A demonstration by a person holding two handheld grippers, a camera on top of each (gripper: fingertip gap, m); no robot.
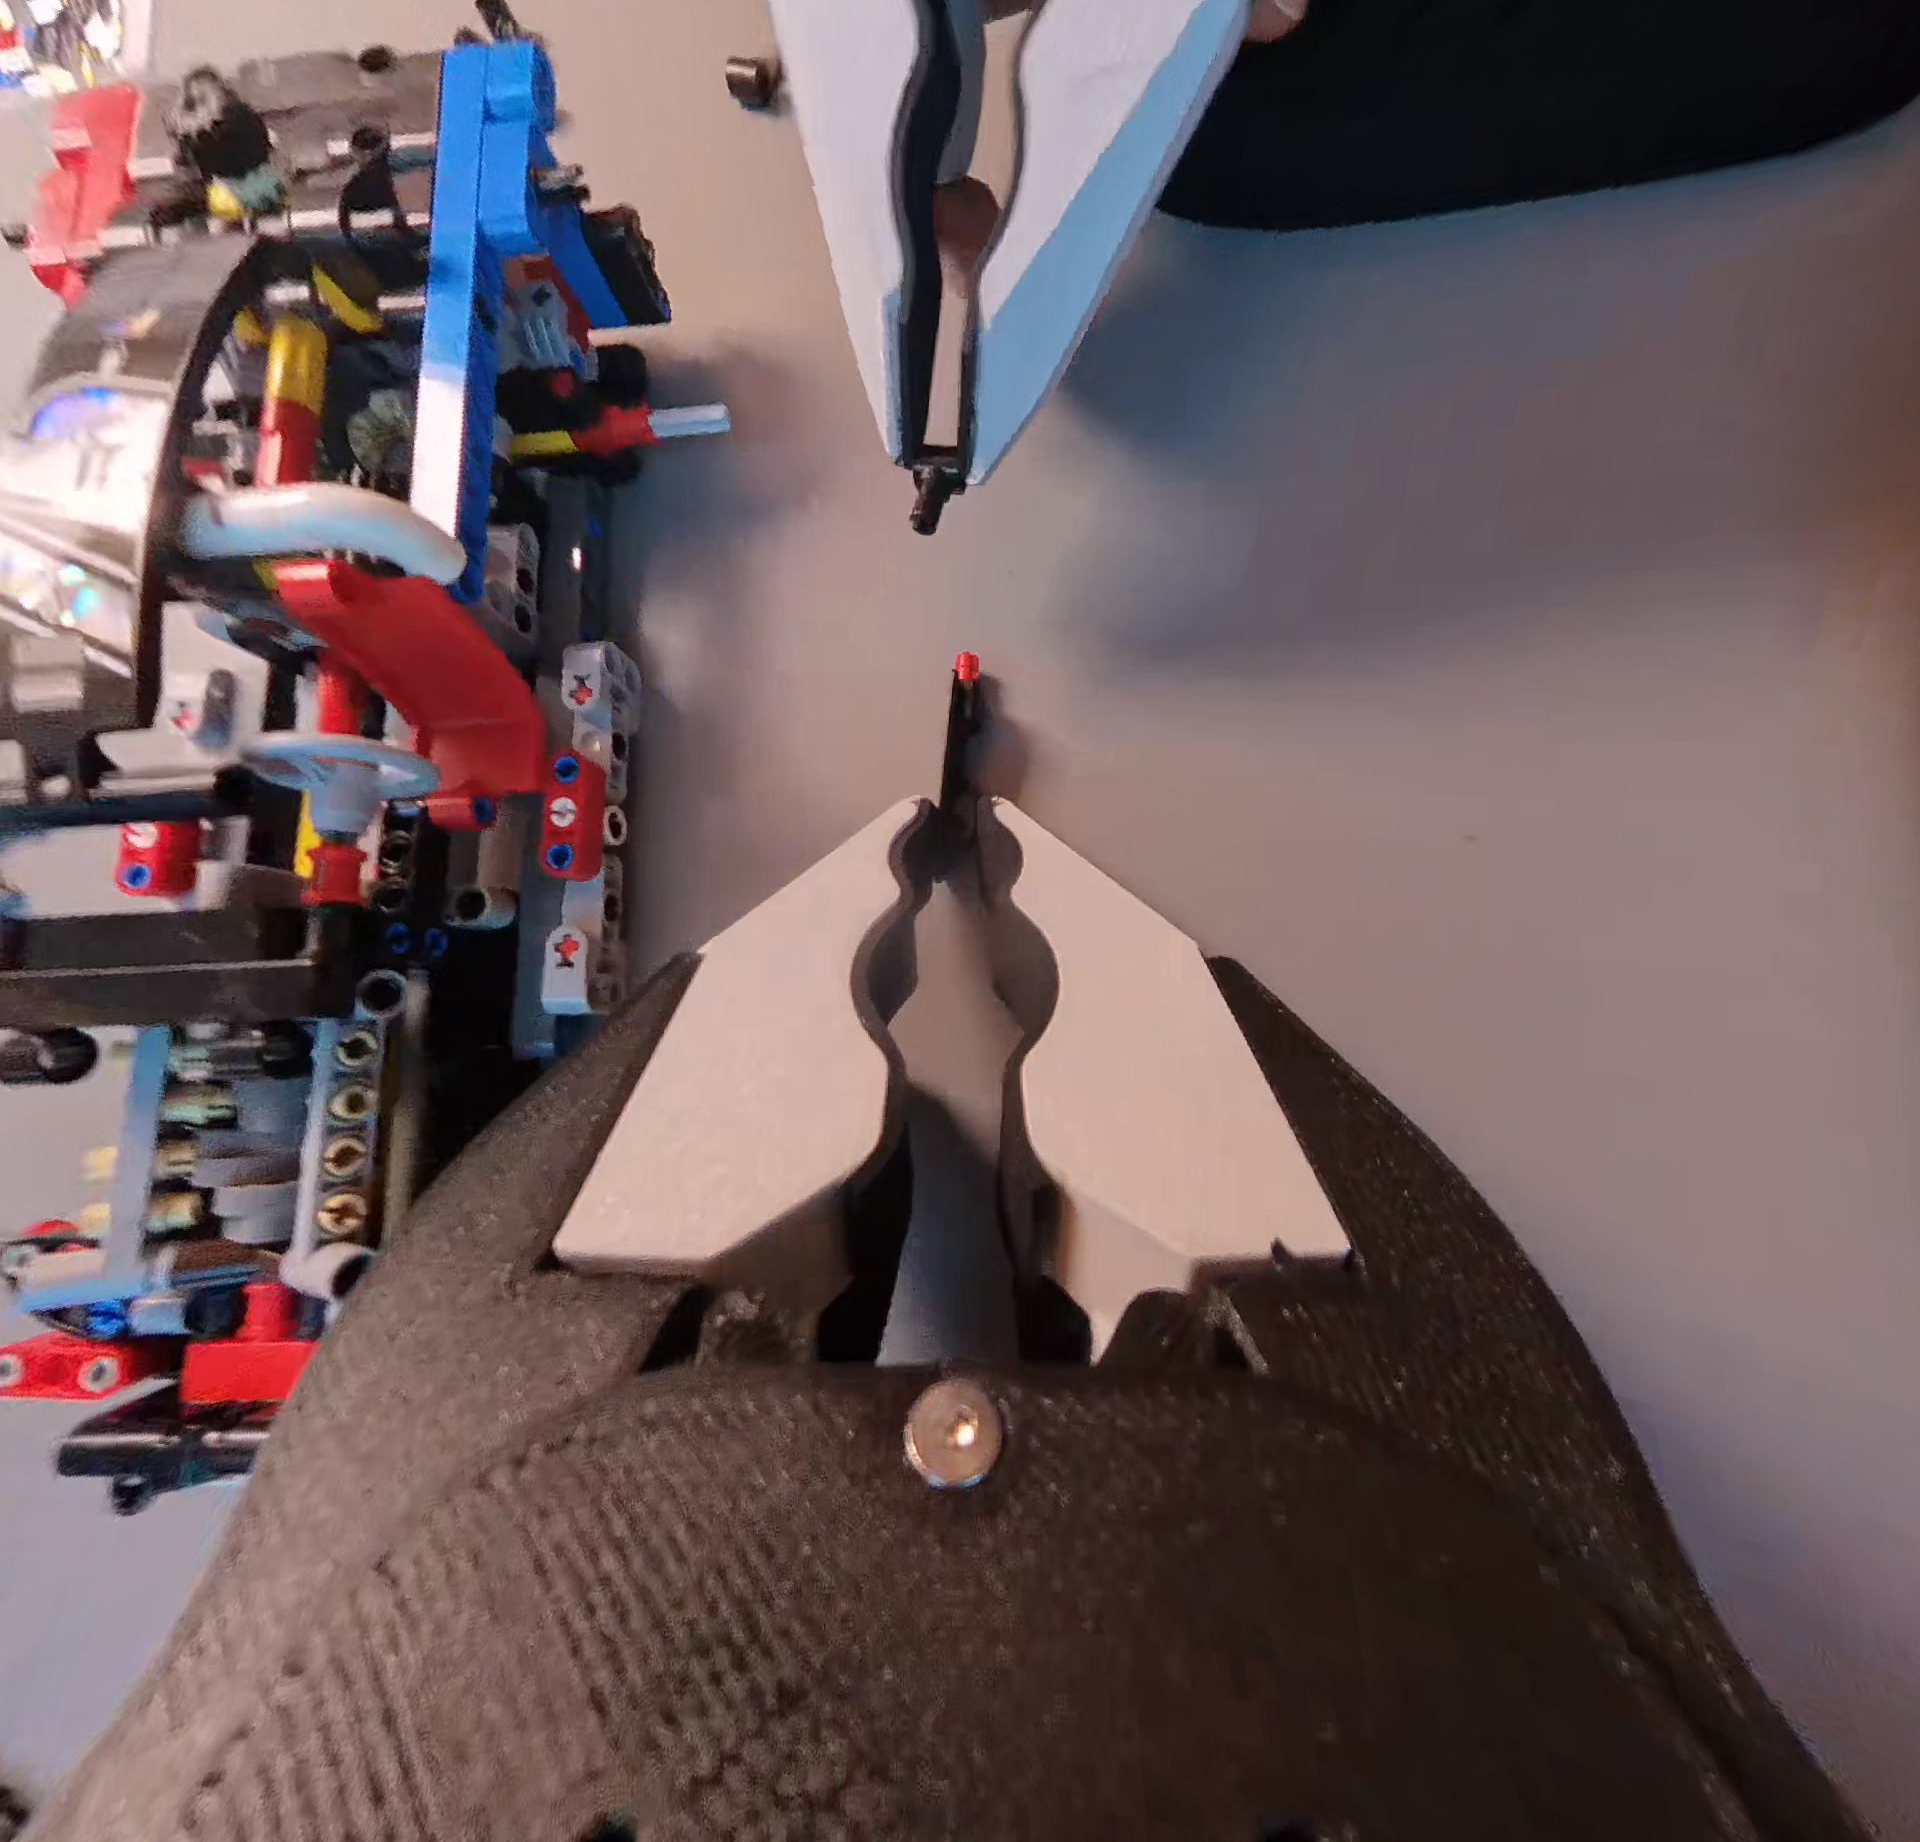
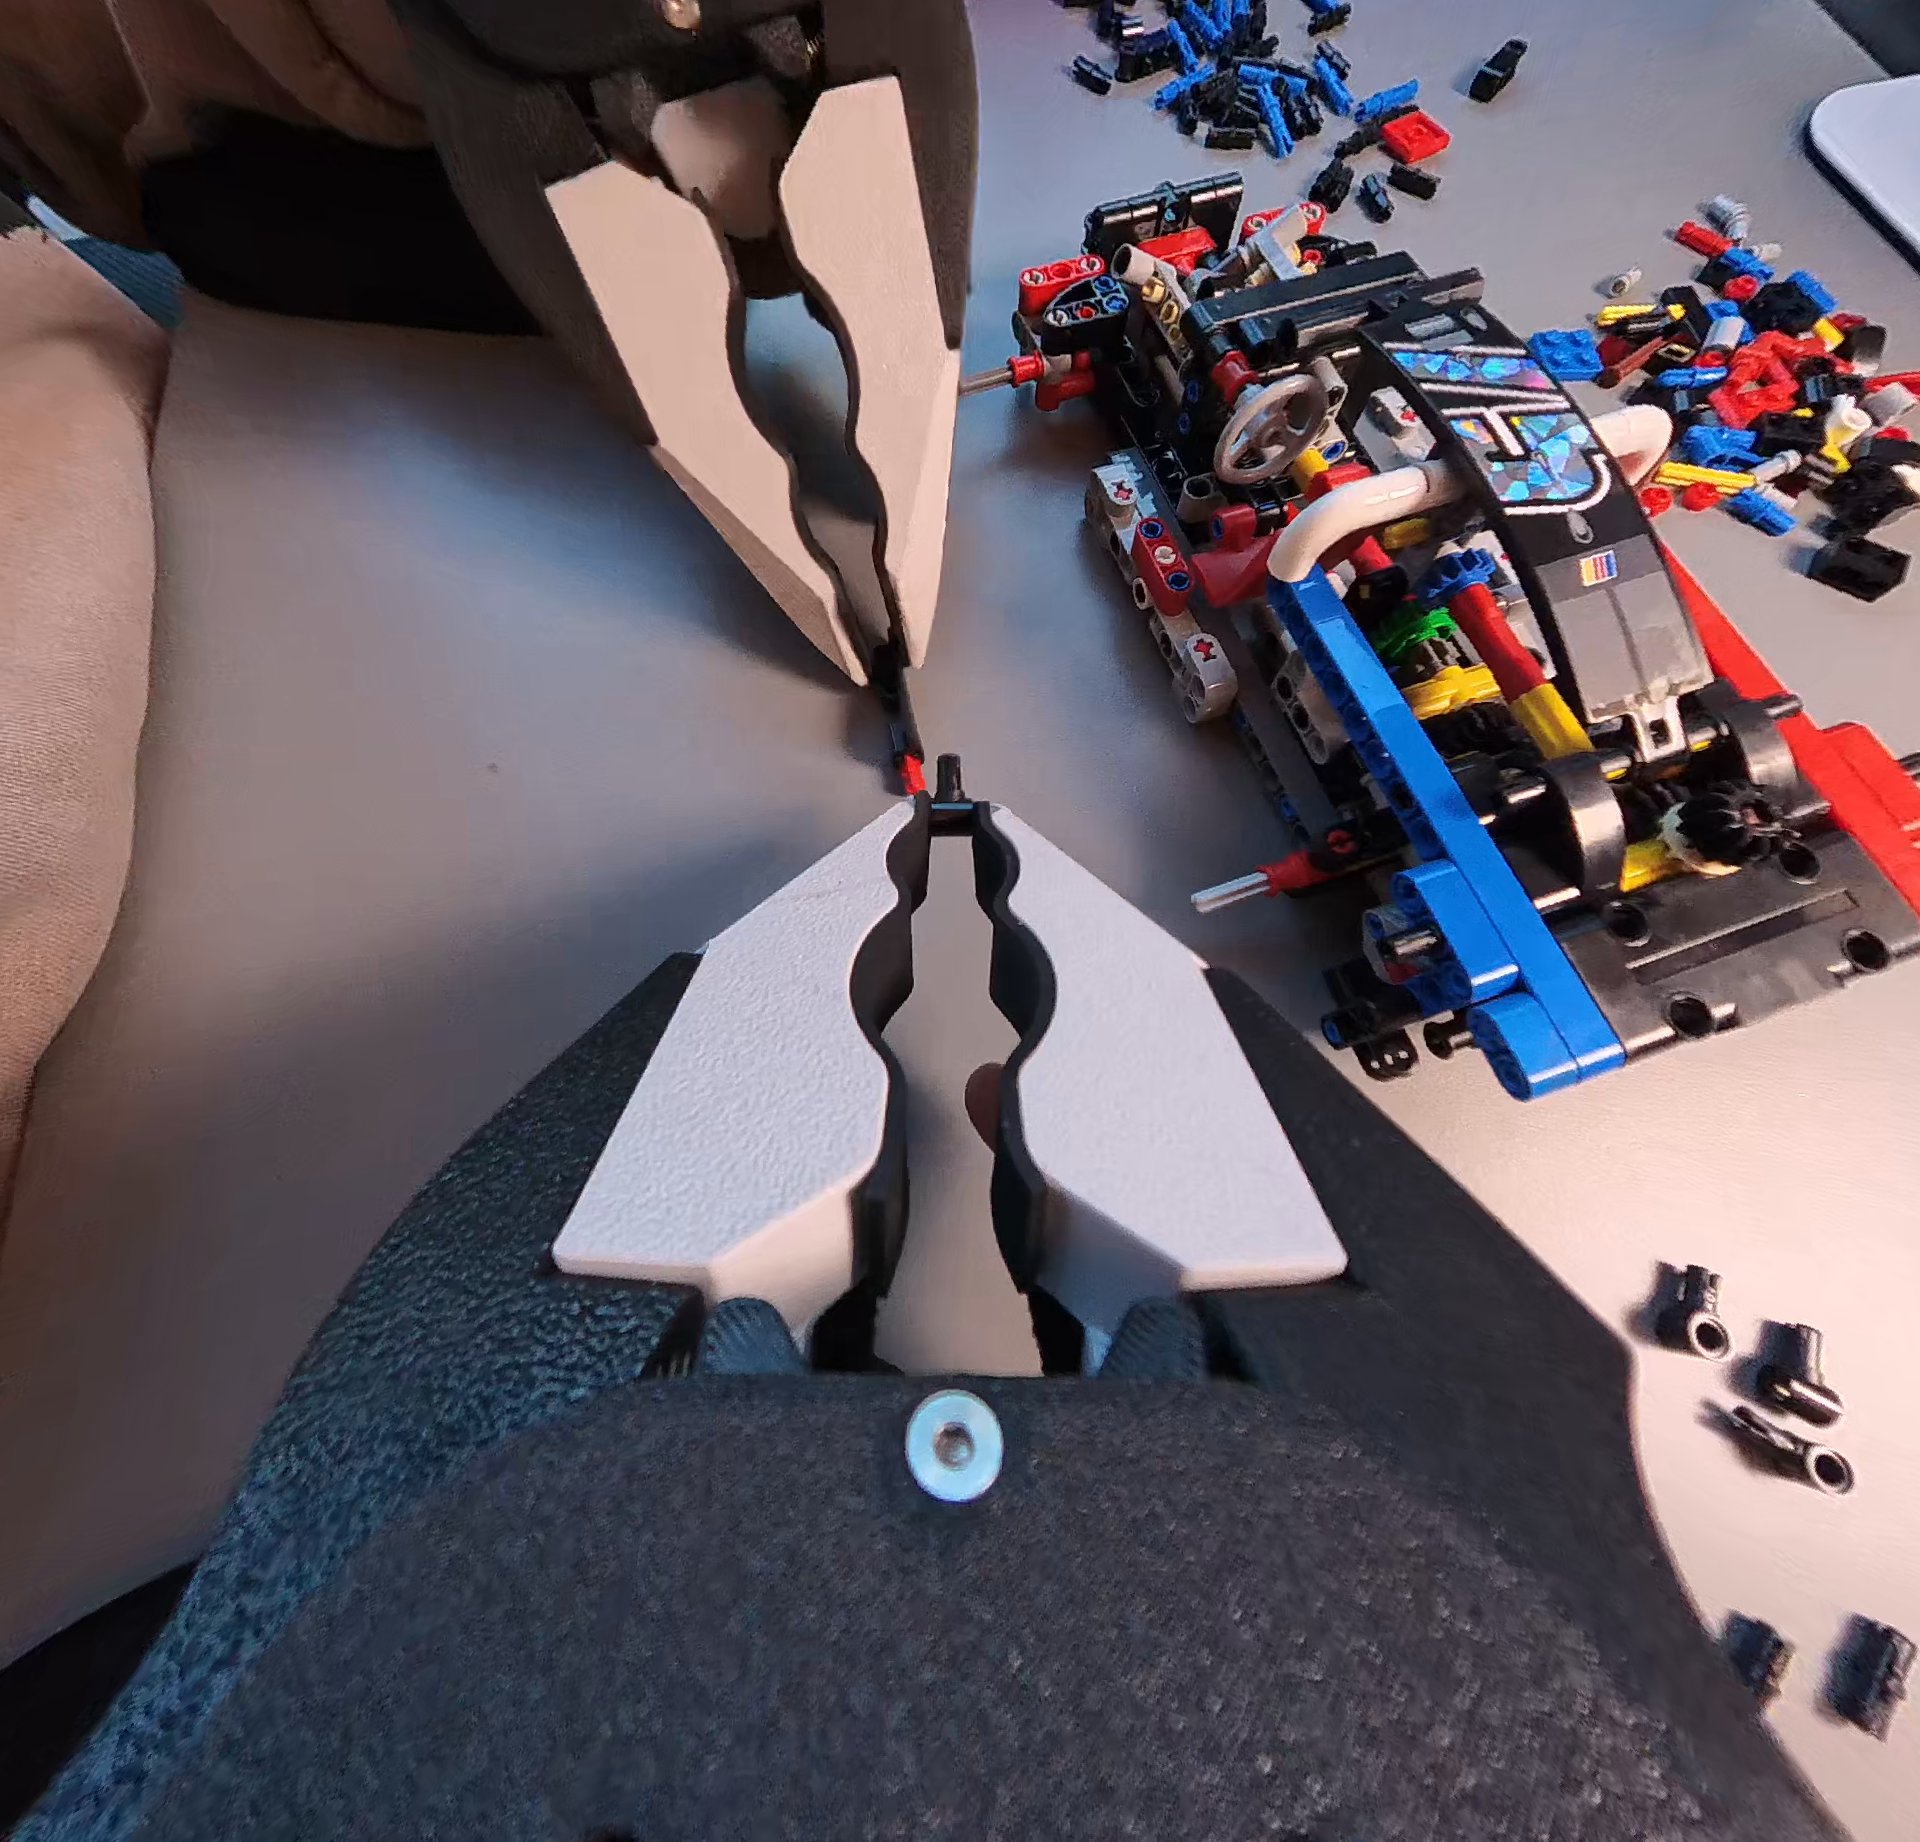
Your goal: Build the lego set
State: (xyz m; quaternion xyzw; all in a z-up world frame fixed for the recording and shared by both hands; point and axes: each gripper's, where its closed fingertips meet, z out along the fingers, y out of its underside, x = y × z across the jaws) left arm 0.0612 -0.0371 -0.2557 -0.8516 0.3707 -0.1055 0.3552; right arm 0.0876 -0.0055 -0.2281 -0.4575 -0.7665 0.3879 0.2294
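Note:
My left gripper (image 1: 951, 805) is shut on a thin black piece with a red tip (image 1: 961, 722), which points forward. My right gripper (image 2: 951, 807) is shut on a small black pin (image 2: 948, 782). The two grippers face each other tip to tip above the grey table, a small gap between the pieces. In the left wrist view the right gripper (image 1: 940, 462) holds the black pin (image 1: 928, 499) ahead. In the right wrist view the left gripper (image 2: 883, 665) holds the red-tipped piece (image 2: 902, 738). The half-built car (image 2: 1455, 629) lies to the right; it also shows in the left wrist view (image 1: 395, 597).
A heap of blue and black pins (image 2: 1236, 57) and a heap of mixed red, blue, yellow parts (image 2: 1766, 410) lie beyond the car. Several loose black connectors (image 2: 1766, 1377) lie at right. A white object's corner (image 2: 1870, 151) sits far right. A person's sleeve (image 2: 73, 649) is at left. The left gripper's tips are roughly 6 centimeters from the right gripper's.

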